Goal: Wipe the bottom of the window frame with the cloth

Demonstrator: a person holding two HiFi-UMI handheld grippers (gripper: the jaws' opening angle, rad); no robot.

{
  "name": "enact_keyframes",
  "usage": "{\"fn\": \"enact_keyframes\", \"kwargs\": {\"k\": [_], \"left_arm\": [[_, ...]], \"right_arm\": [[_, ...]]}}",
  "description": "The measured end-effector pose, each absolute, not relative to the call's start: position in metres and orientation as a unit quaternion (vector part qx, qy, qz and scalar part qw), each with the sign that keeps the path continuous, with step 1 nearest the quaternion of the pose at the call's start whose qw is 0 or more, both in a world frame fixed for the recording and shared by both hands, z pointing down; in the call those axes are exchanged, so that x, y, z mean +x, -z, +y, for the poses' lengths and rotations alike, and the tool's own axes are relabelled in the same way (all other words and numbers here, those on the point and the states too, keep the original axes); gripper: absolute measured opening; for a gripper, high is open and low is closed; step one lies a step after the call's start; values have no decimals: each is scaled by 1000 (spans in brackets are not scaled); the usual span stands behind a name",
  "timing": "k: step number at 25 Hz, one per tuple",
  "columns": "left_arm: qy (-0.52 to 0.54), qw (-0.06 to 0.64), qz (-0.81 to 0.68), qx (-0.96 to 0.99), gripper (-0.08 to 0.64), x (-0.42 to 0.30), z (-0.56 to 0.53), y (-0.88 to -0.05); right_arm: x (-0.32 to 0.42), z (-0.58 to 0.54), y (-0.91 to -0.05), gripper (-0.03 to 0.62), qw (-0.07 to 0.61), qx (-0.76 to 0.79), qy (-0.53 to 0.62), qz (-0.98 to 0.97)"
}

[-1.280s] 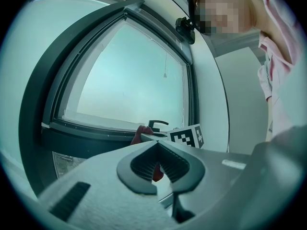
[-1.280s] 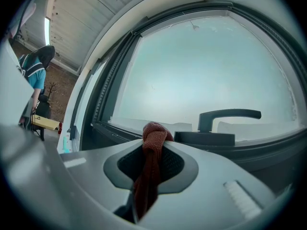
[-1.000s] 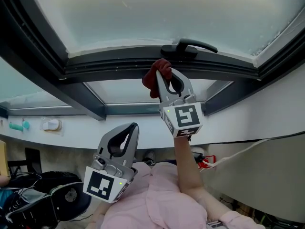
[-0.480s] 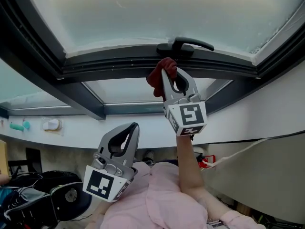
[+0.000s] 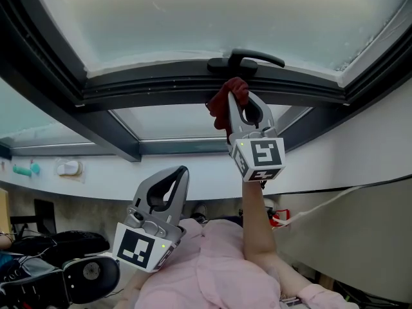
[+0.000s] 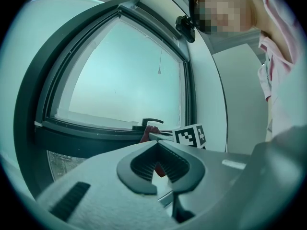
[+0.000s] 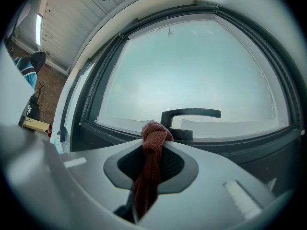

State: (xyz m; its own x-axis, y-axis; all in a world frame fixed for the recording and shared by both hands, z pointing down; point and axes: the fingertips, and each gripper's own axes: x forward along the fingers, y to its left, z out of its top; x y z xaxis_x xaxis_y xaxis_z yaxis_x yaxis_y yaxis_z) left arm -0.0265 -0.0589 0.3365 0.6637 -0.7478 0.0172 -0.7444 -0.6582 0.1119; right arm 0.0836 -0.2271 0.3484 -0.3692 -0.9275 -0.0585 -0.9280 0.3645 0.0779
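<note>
A dark red cloth (image 5: 226, 100) is bunched at the tip of my right gripper (image 5: 237, 96), which is shut on it. The cloth (image 7: 152, 137) sits just below the black window handle (image 5: 244, 61) and against the dark bottom rail of the window frame (image 5: 161, 85). In the right gripper view the handle (image 7: 189, 116) stands right behind the cloth. My left gripper (image 5: 181, 170) hangs lower, shut with nothing in it, well short of the frame. From the left gripper view, the cloth (image 6: 149, 130) and the right gripper's marker cube (image 6: 190, 135) show beyond the shut jaws.
A second dark frame bar (image 5: 116, 134) runs diagonally below the rail. A white sill (image 5: 84, 179) curves under it, with small teal items (image 5: 26, 169) at its left. A white cable (image 5: 335, 201) and a red object (image 5: 278, 219) lie at the right. Black gear (image 5: 58, 262) sits on the floor.
My right gripper has slid to the right along the bottom rail with the cloth, ending under the handle. The left gripper has stayed in place.
</note>
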Motion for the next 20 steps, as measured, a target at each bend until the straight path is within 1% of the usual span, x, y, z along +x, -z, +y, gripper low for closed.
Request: {"fn": "enact_keyframes", "kwargs": {"k": [14,20], "left_arm": [[10,50,-419,907,0,-36,-51,-339],[18,48,-423,905,2,-46,-48,-338]], "right_arm": [[96,-226,-352,61,3,-581,-46,813],[95,-225,-351,63,-8,-596,-52,801]]}}
